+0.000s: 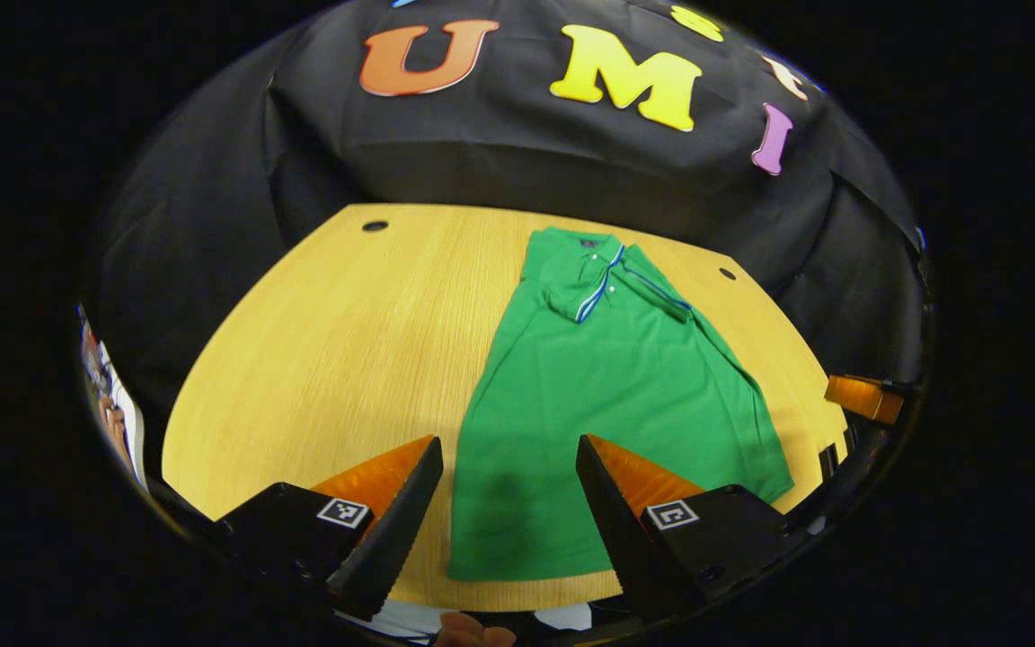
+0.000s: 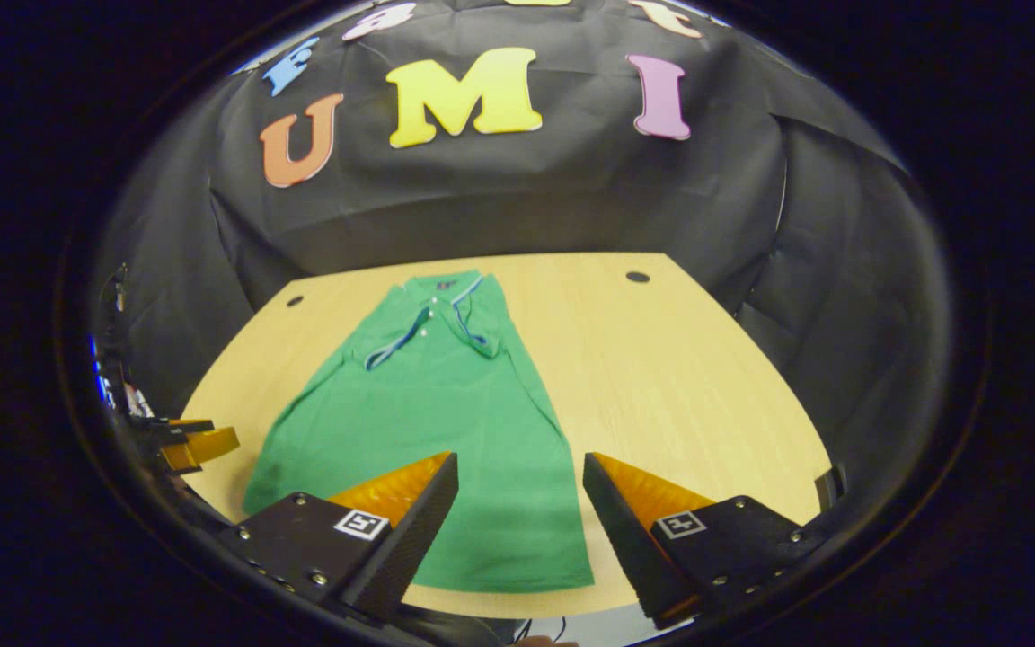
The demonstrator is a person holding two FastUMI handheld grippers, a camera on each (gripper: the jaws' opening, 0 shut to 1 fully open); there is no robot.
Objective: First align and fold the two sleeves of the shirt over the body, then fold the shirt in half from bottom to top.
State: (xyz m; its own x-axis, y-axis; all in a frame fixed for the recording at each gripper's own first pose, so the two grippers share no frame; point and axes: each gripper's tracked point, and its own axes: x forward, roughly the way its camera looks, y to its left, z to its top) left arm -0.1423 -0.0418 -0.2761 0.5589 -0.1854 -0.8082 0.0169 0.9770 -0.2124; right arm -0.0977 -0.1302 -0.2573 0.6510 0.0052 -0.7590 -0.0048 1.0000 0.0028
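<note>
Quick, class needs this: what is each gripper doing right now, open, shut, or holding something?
Left gripper: open, holding nothing, above the green polo shirt's hem.
Right gripper: open, holding nothing, above the same hem.

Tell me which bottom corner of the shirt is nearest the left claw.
The corner by the table's near edge, low between the left claw's fingers; the other bottom corner lies out past its right-hand finger.

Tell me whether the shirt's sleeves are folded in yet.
Folded in: the shirt lies as a narrow strip on the table, no sleeves sticking out.
</note>
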